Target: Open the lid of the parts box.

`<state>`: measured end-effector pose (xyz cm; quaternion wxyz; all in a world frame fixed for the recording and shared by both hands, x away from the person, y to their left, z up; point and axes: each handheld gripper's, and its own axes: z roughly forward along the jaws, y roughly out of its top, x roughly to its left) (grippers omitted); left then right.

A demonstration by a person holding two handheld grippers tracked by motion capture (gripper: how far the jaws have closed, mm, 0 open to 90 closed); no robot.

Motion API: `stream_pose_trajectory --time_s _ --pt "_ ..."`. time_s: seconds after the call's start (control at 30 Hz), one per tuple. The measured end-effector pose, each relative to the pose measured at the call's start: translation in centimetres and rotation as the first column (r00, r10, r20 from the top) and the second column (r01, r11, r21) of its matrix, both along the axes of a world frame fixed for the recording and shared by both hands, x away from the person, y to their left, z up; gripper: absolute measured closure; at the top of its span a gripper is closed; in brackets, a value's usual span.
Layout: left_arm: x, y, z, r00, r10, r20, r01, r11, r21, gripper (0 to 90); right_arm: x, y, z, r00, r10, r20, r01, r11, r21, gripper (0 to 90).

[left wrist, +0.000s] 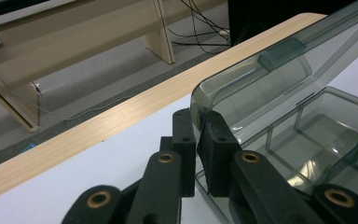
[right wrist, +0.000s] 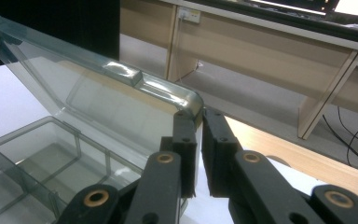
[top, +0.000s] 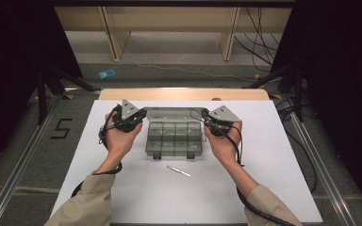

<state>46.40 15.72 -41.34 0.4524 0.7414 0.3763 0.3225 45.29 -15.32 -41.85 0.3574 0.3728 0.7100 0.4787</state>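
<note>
The clear compartment box sits near the far edge of the white table, its lid raised. Your left gripper and right gripper each pinch a lid corner, jaws nearly closed. Lid half swung; compartments empty; metal tool untouched.

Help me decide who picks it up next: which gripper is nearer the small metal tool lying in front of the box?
Right, narrowly. The right gripper pinches the lid's right corner; the left gripper pinches its left corner. The metal tool lies right of the box's middle.
</note>
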Motion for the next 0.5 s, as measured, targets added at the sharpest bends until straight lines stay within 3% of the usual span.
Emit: stream_pose_trajectory --time_s 0.07,0.1,0.17,0.27,0.33,0.37,0.5 --pt "-0.05 -0.01 0.02 0.9999 0.015 -0.007 -0.015 0.9999 -0.003 84.5 0.14 -0.04 0.04 0.9999 -0.001 0.012 0.001 1.0000 -0.006 85.0" --pt "0.11 -0.08 0.05 0.9998 0.012 -0.015 -0.012 0.9999 -0.010 84.5 0.23 0.08 0.11 1.0000 -0.004 -0.007 0.004 1.0000 0.003 85.1" --pt "0.18 -0.06 0.08 0.9998 0.012 -0.015 -0.012 0.9999 -0.009 84.5 0.38 0.00 0.16 0.9999 -0.008 0.008 0.008 1.0000 -0.006 85.1" --pt "0.42 -0.05 0.19 0.9997 0.010 -0.020 -0.010 0.9999 -0.009 84.5 0.58 0.05 0.30 0.9998 0.001 -0.020 -0.001 1.0000 0.007 85.2" --pt "0.46 -0.07 0.20 0.9997 0.011 -0.022 -0.011 0.9999 -0.012 84.6 0.79 0.04 0.33 0.9999 -0.013 0.000 0.013 0.9999 0.000 85.1" --pt "0.51 -0.07 0.23 0.9996 0.012 -0.024 -0.012 0.9999 -0.012 84.5 0.79 0.10 0.35 0.9998 -0.007 -0.019 0.008 0.9999 0.010 85.2" --pt "0.74 -0.08 0.23 0.9995 0.016 -0.027 -0.017 0.9996 -0.023 84.6 0.99 0.16 0.41 0.9997 -0.016 -0.017 0.016 0.9998 0.013 85.2"
